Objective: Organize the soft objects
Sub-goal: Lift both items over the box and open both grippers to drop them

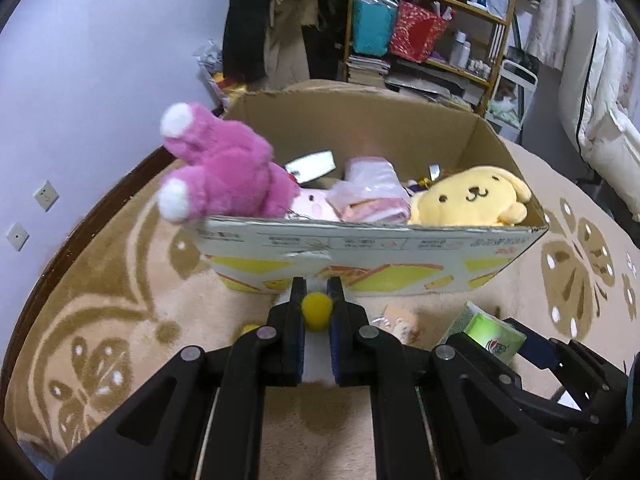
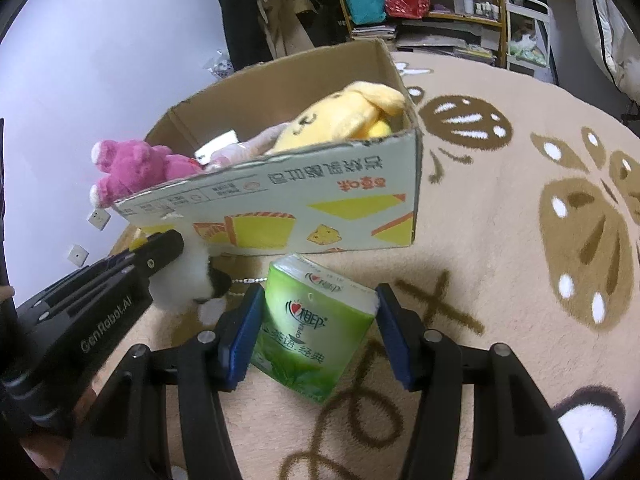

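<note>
While the cardboard box (image 1: 372,248) on the patterned rug (image 1: 120,280) already holds several soft things, we count the job as partly done. Inside we see a yellow dog plush (image 1: 470,196) at the right end, a pink wrapped bundle (image 1: 372,192) in the middle, and a pink bear (image 1: 224,172) hanging over the left rim, legs sticking out, not fully in.

Two items are in hand and not yet in the box. Our left gripper (image 1: 316,300) has its jaws narrowed right down on a small white fluffy toy with a yellow pom (image 1: 316,308); from the right wrist view the white fluffy toy (image 2: 188,280) hangs off the gripper tip, just in front of the box's near wall. Our right gripper (image 2: 316,320) sits about half spread around a green tissue pack (image 2: 316,320); the left pad touches the pack, and contact at the right pad looks likely, so we call it gripped.

What's left, as we judge it: get both over the near wall and release, then push the bear in. Whether more loose items lie on the rug, we can't tell.
</note>
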`<action>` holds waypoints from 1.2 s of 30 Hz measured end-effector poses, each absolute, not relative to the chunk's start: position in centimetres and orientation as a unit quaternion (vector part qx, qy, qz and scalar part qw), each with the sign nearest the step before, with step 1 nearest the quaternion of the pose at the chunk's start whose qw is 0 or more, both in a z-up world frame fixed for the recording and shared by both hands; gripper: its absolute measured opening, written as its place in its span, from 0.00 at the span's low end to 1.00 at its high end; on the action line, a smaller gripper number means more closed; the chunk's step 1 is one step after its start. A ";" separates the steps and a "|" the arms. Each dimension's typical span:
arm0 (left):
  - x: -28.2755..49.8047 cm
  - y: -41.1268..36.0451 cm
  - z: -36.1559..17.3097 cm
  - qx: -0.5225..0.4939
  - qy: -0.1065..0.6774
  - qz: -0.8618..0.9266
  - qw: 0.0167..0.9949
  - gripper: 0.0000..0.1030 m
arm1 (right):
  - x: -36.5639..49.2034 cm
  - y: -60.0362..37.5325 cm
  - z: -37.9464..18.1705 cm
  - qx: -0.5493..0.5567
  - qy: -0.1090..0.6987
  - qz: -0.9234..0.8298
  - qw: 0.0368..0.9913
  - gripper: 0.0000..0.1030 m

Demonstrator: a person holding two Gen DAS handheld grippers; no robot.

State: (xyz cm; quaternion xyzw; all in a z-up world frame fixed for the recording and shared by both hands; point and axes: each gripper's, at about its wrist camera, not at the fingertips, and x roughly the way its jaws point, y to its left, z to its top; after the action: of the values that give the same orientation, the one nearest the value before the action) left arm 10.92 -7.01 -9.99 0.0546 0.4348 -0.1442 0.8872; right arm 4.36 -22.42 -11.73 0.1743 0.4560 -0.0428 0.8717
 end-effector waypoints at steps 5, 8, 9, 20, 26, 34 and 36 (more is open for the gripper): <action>10.6 -6.3 -9.0 0.064 0.421 -0.128 0.896 0.09 | 4.3 -21.7 -11.6 0.171 0.452 -0.039 0.875 0.57; 10.3 -6.1 -8.4 0.081 0.415 -0.112 0.899 0.09 | 4.1 -21.8 -11.3 0.172 0.450 -0.040 0.875 0.57; 10.2 -5.8 -8.1 0.080 0.413 -0.110 0.901 0.09 | 4.1 -21.9 -11.1 0.181 0.448 -0.038 0.875 0.57; 8.9 -4.7 -3.9 0.074 0.358 -0.106 0.925 0.09 | 2.9 -21.8 -7.3 0.186 0.395 -0.027 0.899 0.57; 8.6 -4.2 -1.5 0.067 0.329 -0.107 0.936 0.09 | 2.7 -22.2 -5.2 0.186 0.364 -0.026 0.913 0.57; 8.4 -4.7 3.0 0.065 0.257 -0.124 0.956 0.09 | 3.4 -22.3 -2.9 0.164 0.326 -0.030 0.930 0.57; 8.7 -5.0 4.1 0.066 0.242 -0.126 0.960 0.09 | 3.7 -22.2 -2.3 0.160 0.317 -0.028 0.934 0.57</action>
State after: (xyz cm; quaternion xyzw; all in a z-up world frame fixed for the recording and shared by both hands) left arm 8.69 -5.02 4.09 0.0660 0.2421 -0.1262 0.9597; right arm 3.72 -22.19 -2.32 0.1601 0.3171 -0.0281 0.9344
